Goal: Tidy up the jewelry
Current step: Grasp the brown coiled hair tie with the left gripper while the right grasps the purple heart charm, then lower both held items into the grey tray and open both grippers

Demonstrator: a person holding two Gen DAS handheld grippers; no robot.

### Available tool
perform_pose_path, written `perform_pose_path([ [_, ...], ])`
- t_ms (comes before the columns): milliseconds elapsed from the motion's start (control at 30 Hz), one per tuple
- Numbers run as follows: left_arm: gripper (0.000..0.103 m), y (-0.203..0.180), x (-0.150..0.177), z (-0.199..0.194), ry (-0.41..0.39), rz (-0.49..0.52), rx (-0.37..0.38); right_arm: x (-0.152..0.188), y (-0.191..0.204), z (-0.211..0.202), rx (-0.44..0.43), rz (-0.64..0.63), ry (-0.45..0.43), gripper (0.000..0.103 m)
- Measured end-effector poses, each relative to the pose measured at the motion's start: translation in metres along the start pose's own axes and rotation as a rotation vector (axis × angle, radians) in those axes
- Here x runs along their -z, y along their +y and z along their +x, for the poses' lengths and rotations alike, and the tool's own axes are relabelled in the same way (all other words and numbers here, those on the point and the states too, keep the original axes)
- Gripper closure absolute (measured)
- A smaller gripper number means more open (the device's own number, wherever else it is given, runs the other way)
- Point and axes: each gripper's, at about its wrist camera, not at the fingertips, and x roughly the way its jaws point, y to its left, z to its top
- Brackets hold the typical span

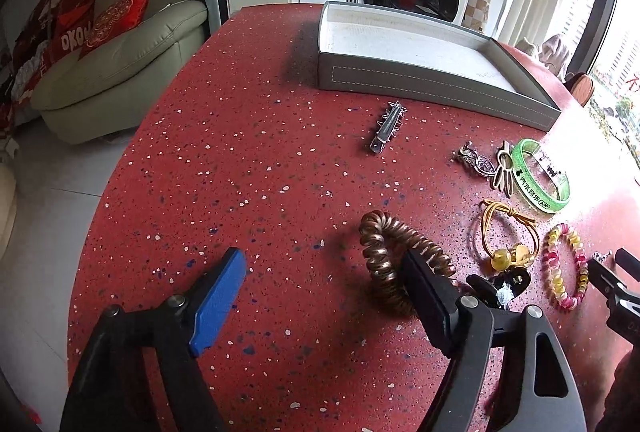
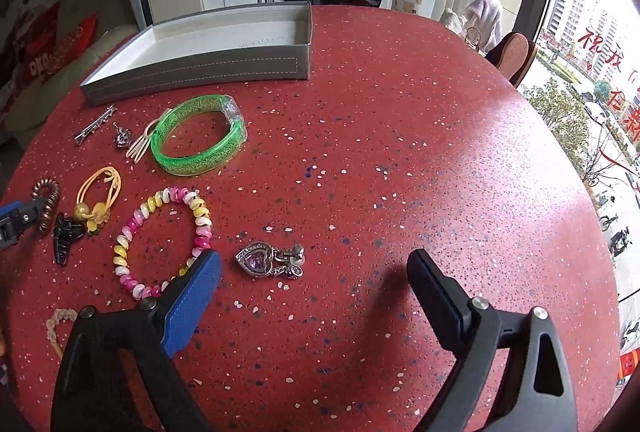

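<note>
Hovering my spread right gripper [image 2: 314,272] over the silver heart-shaped purple-stone brooch [image 2: 269,259], lying crosswise just inside my blue finger, nearer this hand; left gripper [image 1: 324,282] also spread.

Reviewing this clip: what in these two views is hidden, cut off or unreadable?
- Copper spiral hair tie, left wrist view: its near side sits behind the left claw finger.
- Black hair clip, left wrist view: mostly hidden by that claw's frame.
- Braided cord, right wrist view: partly behind the right claw and cut off at the picture's edge.
- Grey tray: printed lettering inside too small to read.
</note>
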Motion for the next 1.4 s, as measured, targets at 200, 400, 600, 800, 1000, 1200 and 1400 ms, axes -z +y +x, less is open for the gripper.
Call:
perform_pose_path([
  [200,0.038,-0.013,-0.003,-0.006,-0.021,0.056,0.013,0.001,0.007,-0.006,-0.023,-0.019,-0.018,0.034],
  [400,0.073,-0.023,-0.007,-0.008,-0.039,0.106,0.032,0.000,0.010,-0.010,-0.031,-0.023,-0.024,0.067],
  [600,0.073,-0.015,-0.012,-0.011,-0.037,0.080,0.110,-0.006,-0.001,-0.013,-0.071,0.034,-0.033,0.068],
  [800,0.073,-0.008,-0.028,-0.020,-0.055,0.065,0.149,-0.025,-0.010,-0.020,-0.131,0.090,-0.051,0.068],
  [1000,0.073,-0.007,-0.061,-0.028,-0.085,0.055,0.189,-0.065,-0.006,-0.024,-0.220,0.122,-0.071,0.068],
  [1200,0.073,-0.016,-0.107,-0.026,-0.140,0.088,0.182,-0.121,0.009,-0.016,-0.266,0.104,-0.096,0.068],
  [1400,0.073,-0.024,-0.153,-0.004,-0.156,0.085,0.169,-0.172,0.023,0.011,-0.308,0.111,-0.069,0.068],
])
